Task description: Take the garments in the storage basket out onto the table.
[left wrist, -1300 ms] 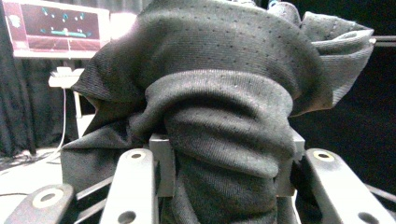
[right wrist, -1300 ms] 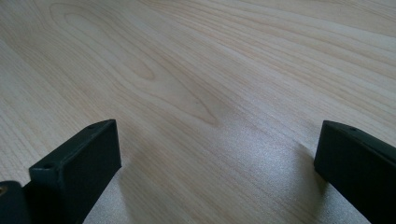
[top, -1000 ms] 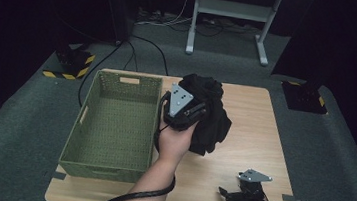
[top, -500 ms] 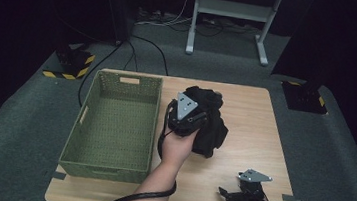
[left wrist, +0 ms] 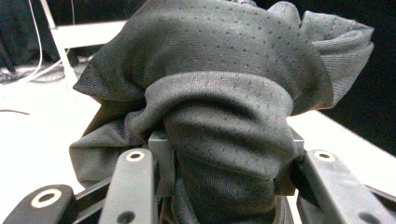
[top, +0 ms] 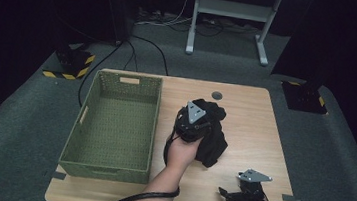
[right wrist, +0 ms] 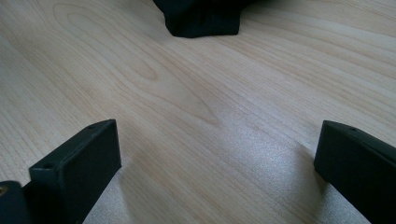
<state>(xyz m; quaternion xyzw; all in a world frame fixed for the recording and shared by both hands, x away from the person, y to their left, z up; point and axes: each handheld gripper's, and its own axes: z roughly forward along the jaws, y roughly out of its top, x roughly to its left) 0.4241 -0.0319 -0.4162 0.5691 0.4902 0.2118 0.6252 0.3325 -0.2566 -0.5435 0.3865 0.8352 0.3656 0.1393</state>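
A crumpled dark grey garment [top: 213, 143] sits in the middle of the wooden table [top: 255, 118], its lower part resting on the tabletop. My left gripper [top: 199, 116] is over it and shut on a bunched fold of the cloth. In the left gripper view the garment [left wrist: 224, 88] bulges out between the jaws of the left gripper [left wrist: 224, 191]. My right gripper [top: 226, 196] lies low near the table's front right corner, open, with nothing between the jaws. The right gripper view shows the right gripper [right wrist: 217, 163] over bare wood and a corner of the garment [right wrist: 201, 18] farther off.
A green woven basket [top: 156, 123] stands on the left half of the table with nothing in it, just left of the garment. A round cable hole [top: 217, 95] is near the table's far edge. A cable trails from my left forearm over the front edge.
My left gripper has come down and a little toward the front right with the garment, which now rests lower on the table. The right gripper has stayed put.
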